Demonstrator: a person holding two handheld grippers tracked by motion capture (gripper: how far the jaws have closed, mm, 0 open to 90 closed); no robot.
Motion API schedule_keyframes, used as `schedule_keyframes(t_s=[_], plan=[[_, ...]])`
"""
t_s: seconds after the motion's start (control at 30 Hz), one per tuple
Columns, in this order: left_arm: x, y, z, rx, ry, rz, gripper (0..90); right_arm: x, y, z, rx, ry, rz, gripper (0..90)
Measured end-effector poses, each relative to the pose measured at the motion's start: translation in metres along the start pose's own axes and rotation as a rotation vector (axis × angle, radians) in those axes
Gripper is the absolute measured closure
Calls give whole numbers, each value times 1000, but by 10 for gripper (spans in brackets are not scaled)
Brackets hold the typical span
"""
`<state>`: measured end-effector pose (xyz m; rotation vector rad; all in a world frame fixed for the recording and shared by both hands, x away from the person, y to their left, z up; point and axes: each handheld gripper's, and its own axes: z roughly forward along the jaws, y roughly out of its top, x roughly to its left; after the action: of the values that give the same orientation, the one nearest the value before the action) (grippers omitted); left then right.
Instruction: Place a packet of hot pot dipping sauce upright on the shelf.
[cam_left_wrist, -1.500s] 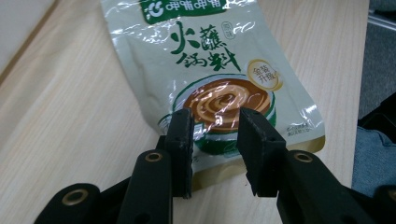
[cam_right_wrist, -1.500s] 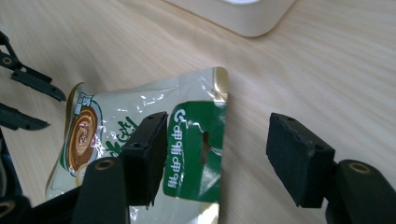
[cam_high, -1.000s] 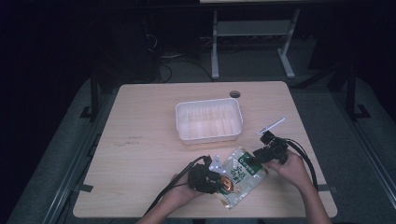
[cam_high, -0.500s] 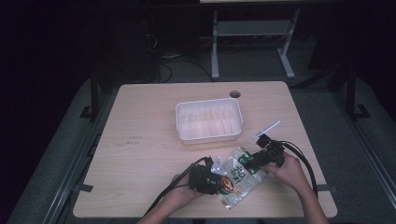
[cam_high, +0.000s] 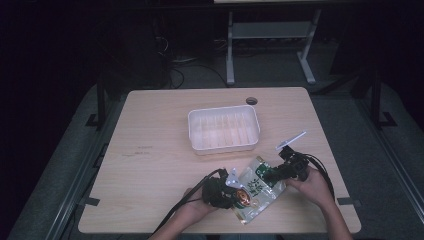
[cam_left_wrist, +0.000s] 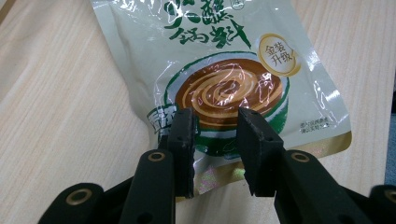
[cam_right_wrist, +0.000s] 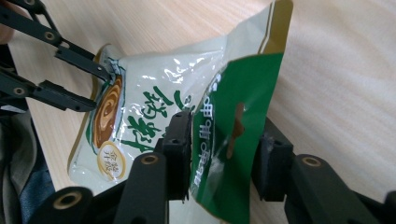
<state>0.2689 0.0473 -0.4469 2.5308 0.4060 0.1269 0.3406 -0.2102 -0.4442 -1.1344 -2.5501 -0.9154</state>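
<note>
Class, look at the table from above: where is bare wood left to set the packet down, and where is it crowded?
Free: the broad left part of the table, beside the white tray, and the back right corner past the tray. Crowded: the near right, where the left gripper and right gripper meet at the packet, just in front of the tray.

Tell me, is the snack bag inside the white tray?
No, the snack bag lies on the table, nearer the person than the white tray.
</note>
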Motion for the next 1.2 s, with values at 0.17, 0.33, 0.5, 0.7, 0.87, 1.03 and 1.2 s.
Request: schedule_keyframes(t_s=[0.17,0.33,0.5,0.7,0.87,1.03,1.2], plan=[[0,0,0,-2,1,6,662,1,0,5,18,-1,19,707],[-2,-1,-1,-6,-1,13,639,3,0,5,-7,21,19,800],[-2,-4,-8,20,-10,22,591,4,-1,4,-34,40,31,851],[0,-16,-26,-5,-3,22,558,9,-1,3,-58,31,31,875],[8,-35,-41,-9,30,8,511,10,-3,2,-75,35,47,889],[19,-56,-50,-16,32,-42,465,13,-2,0,-72,32,49,892],[25,-75,-61,-35,48,-79,440,17,2,-2,-72,24,45,893]])
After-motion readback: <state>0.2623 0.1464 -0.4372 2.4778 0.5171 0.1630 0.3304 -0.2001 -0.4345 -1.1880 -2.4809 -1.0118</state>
